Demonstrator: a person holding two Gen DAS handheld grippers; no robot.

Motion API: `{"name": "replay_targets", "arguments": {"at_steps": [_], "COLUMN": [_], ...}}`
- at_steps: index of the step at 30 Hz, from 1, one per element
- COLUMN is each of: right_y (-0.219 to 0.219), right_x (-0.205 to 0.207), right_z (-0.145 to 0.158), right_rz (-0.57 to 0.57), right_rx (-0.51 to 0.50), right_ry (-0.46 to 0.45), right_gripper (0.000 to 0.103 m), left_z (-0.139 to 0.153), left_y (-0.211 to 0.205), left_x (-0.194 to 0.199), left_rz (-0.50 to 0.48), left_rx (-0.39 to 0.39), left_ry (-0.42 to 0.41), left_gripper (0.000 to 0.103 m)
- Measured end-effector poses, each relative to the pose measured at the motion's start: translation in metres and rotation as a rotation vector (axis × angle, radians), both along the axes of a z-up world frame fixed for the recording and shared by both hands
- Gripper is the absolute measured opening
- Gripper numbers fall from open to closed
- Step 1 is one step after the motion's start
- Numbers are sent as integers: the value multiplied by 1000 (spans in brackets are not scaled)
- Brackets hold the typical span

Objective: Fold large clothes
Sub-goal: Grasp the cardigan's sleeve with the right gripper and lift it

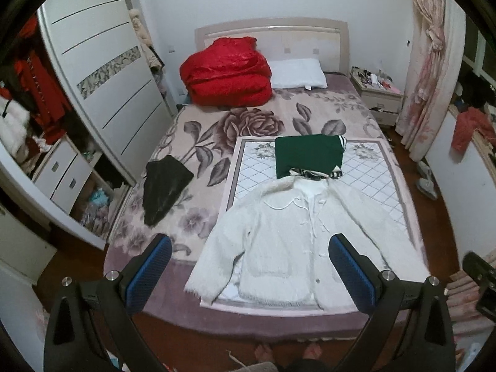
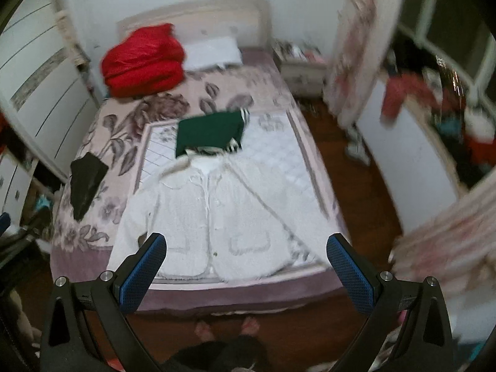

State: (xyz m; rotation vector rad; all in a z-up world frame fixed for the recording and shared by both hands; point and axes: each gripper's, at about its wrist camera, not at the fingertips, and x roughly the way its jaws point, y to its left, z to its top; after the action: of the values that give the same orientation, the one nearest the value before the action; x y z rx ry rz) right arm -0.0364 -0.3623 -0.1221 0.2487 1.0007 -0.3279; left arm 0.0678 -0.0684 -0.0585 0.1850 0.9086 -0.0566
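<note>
A white fuzzy jacket lies spread flat, front up, sleeves out, on a quilted mat at the foot of the bed; it also shows in the right wrist view. A folded green garment sits just beyond its collar, also seen in the right wrist view. My left gripper is open and empty, held above the jacket's hem. My right gripper is open and empty above the jacket's lower part. The right wrist view is blurred.
A black garment lies left on the floral bedspread. A red quilt and white pillow sit at the headboard. A wardrobe stands left, a nightstand and curtain right. The person's feet stand at the bed's foot.
</note>
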Motion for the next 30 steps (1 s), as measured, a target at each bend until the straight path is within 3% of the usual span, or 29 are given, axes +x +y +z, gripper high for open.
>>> {"name": "replay_targets", "arguments": {"at_steps": [3, 5, 6, 14, 16, 21, 24, 30], "right_y": [-38, -71, -92, -218, -250, -308, -330, -341], "right_x": [6, 3, -1, -21, -24, -36, -35, -16], "right_z": [-67, -118, -146, -380, -436, -542, -585, -590], "right_rz": [-108, -188, -231, -534, -615, -808, -887, -976], "right_rx": [76, 117, 150, 433, 520, 620, 748, 716], "right_ry": [51, 99, 115, 217, 196, 168, 79, -99], "right_gripper": [98, 80, 78, 79, 79, 79, 79, 79], "left_z": [-51, -88, -107, -265, -307, -391, -420, -456], "left_y": [-7, -21, -24, -80, -93, -125, -149, -210], "left_x": [26, 40, 46, 84, 92, 102, 109, 131], "left_rz": [-14, -18, -17, -5, 9, 28, 27, -43], "left_rx": [22, 41, 51, 149, 170, 231, 236, 221], "left_ry": [24, 61, 83, 247, 301, 389, 420, 439], "left_gripper": [103, 103, 103, 103, 103, 103, 103, 103]}}
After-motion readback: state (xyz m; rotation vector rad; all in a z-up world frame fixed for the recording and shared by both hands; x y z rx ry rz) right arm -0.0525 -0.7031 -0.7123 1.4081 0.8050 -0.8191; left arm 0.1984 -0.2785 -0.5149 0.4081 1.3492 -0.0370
